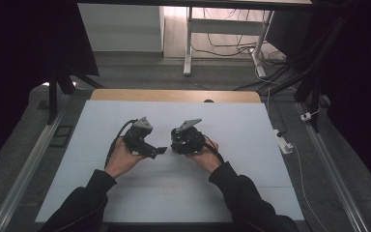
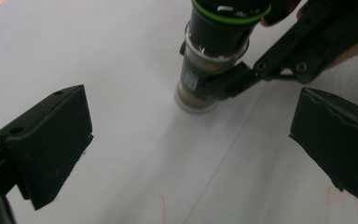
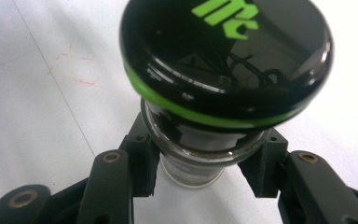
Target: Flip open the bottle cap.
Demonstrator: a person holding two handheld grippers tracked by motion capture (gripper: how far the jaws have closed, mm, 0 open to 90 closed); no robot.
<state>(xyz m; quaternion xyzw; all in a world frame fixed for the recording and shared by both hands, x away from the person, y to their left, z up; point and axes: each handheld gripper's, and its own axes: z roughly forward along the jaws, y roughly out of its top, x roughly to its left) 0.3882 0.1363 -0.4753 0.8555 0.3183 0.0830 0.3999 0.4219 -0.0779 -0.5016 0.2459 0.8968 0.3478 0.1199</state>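
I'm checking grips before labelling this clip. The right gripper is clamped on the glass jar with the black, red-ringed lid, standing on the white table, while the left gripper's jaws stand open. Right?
Nearly. The ring on the black lid is green, not red, as the right gripper view shows. The rest holds: the right gripper clamps the glass jar standing on the white table, and the left gripper is open.

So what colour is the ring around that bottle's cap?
Bright green on the black cap, clearest in the right gripper view.

both forearms come in from the bottom, left claw has jaws wide apart and holds nothing, right claw is clamped tight, pointing toward the left one
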